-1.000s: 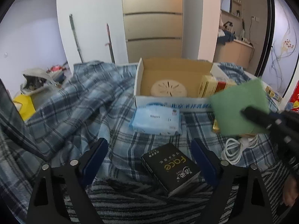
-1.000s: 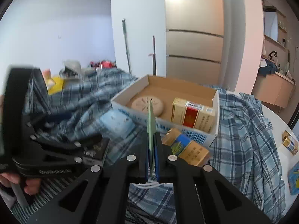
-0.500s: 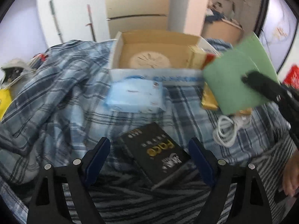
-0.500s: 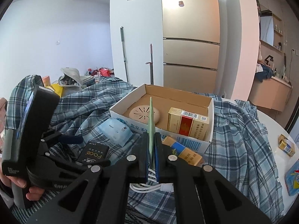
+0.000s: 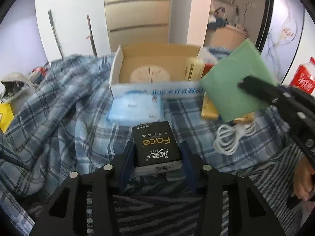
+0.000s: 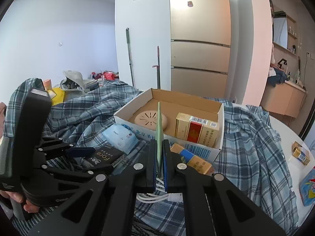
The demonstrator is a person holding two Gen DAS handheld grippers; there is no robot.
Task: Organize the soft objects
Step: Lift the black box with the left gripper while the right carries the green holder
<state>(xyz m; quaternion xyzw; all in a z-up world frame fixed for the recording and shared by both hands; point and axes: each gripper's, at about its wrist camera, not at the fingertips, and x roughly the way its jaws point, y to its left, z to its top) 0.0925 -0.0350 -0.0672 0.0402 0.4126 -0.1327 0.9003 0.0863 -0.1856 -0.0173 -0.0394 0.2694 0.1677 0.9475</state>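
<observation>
My left gripper [image 5: 157, 151] is closed around a black tissue pack marked "Face" [image 5: 155, 144] that lies on the plaid cloth. My right gripper [image 6: 159, 149] is shut on a thin green cloth [image 6: 159, 125], held edge-on in the air before the cardboard box [image 6: 177, 106]. The green cloth [image 5: 234, 82] shows flat in the left wrist view, with the right gripper's fingers [image 5: 261, 92] on it. A light blue wipes pack [image 5: 135, 108] lies between the black pack and the box [image 5: 155, 90].
The box holds a round beige disc [image 6: 150, 120] and a gold-red carton [image 6: 196, 129]. A gold-blue pack [image 6: 195, 161] and a white cable [image 5: 230, 137] lie beside the box. Plaid shirts [image 5: 55, 106] cover the table. Small packs [image 6: 301, 153] lie on the bare table at the right.
My left gripper moved forward over the black tissue pack and closed its fingers on it. My right gripper kept hold of the green cloth and rose slightly.
</observation>
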